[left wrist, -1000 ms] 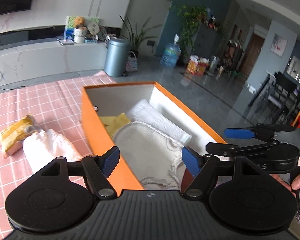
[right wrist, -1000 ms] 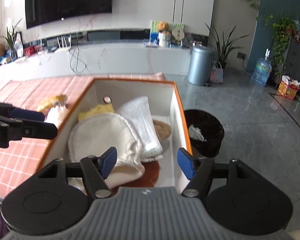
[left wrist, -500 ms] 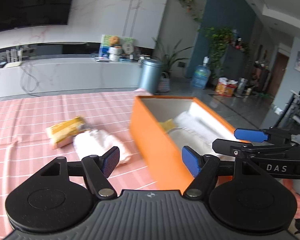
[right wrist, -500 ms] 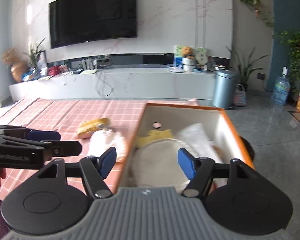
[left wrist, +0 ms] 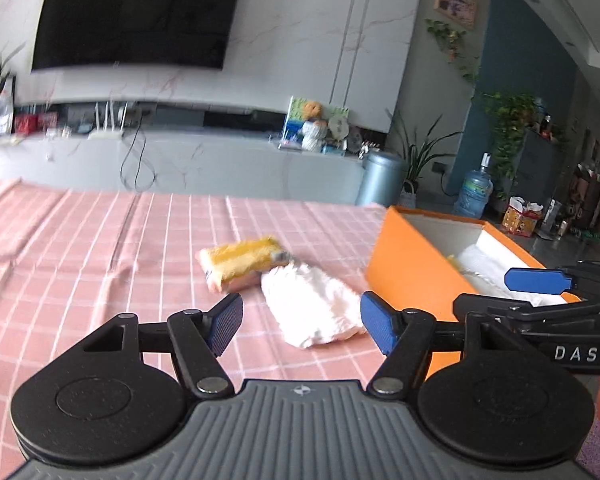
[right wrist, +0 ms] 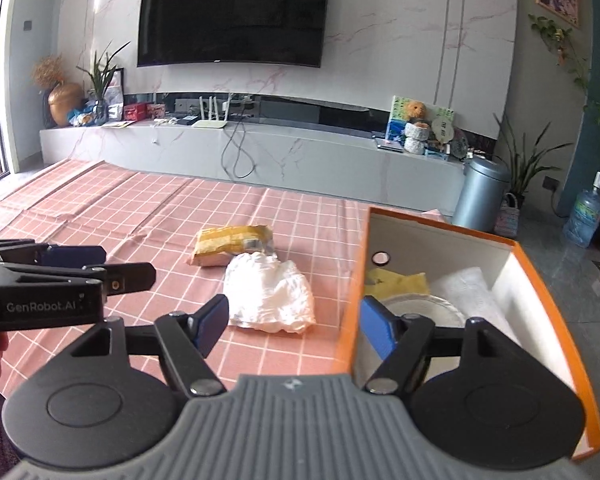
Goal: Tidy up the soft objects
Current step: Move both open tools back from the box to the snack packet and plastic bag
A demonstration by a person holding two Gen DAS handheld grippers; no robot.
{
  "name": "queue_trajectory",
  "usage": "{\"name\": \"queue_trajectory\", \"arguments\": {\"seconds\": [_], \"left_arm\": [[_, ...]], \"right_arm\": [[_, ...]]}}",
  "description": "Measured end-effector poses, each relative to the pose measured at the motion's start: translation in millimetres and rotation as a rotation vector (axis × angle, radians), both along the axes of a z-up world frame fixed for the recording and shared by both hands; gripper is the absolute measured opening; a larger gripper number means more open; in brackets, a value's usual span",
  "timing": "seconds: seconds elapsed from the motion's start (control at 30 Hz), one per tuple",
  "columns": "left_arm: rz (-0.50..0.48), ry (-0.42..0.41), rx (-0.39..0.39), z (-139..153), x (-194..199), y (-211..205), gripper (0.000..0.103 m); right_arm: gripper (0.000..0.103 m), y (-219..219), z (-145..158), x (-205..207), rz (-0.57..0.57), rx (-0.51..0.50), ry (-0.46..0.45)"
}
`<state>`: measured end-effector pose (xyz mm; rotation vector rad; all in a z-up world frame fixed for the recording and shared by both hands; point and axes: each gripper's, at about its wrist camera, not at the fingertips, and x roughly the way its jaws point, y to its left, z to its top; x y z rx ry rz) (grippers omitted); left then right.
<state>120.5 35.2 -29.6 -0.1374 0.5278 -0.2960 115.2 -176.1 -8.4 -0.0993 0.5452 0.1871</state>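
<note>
Pink check cloth (right wrist: 140,216), orange box (right wrist: 556,320) w/ white pads (right wrist: 472,292), yellow cloth (right wrist: 396,282)

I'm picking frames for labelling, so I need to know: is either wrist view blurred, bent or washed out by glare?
Left wrist view: motion-smeared, the yellow packet and white bundle soft-edged, the TV wall streaked. Right wrist view: sharp on the same white bundle and the orange box; window glare burns out the far left edge. Both views: fisheye bending of straight lines.
</note>
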Motion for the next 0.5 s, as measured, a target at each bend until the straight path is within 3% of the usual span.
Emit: {"name": "queue_trajectory", "arguments": {"seconds": [0.17,0.5], "left_arm": [[0.036,0.049,0.0,-14.7,7.5,14.2,0.068],[0.054,0.13,-0.011,-36.4,35.8,31.5,0.064]], "right_arm": [[0.075,18.2,-15.1,19.6,0.01,0.004,0.057],[0.084,46.5,-43.4,76.4,-0.009,-0.023,0.146]]}}
